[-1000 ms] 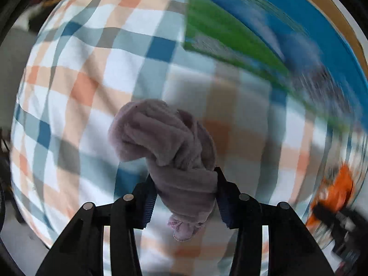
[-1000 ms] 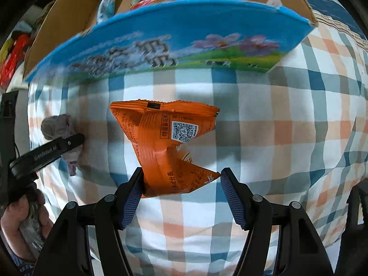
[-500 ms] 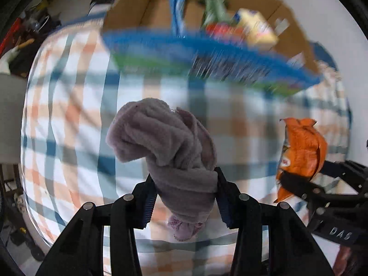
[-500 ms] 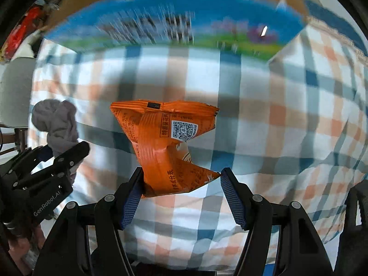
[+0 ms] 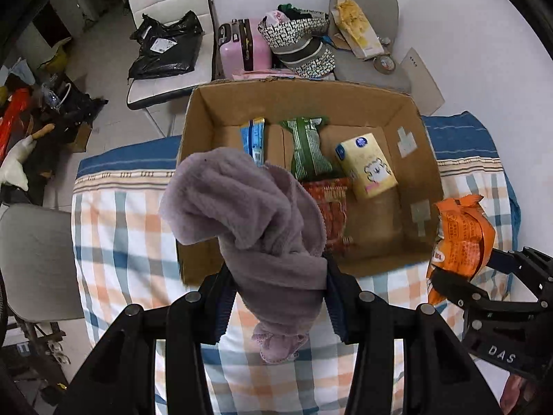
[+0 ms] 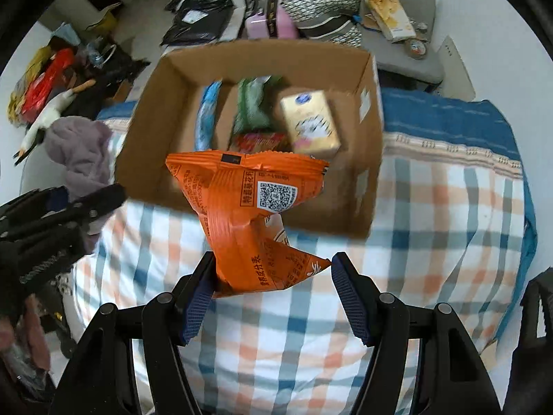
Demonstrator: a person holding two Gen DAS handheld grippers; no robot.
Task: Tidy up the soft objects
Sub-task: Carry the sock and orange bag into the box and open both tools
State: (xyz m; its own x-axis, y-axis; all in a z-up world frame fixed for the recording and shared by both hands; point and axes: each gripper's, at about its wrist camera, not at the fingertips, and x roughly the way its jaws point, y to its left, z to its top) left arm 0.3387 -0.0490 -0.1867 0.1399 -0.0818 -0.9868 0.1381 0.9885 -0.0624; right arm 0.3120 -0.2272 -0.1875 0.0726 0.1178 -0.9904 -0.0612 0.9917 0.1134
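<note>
**Both loads carried toward the open box**

Cardboard box fills frame centre on the checked bed. Left hand-held gripper clamps the purple cloth, lower centre; right hand-held gripper pinches the orange snack bag. Clear the near wall before releasing.

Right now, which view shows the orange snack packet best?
The right wrist view: the orange snack packet hangs centred, QR label readable, pinched by the right gripper. The left wrist view catches it only side-on at the right edge.
</note>
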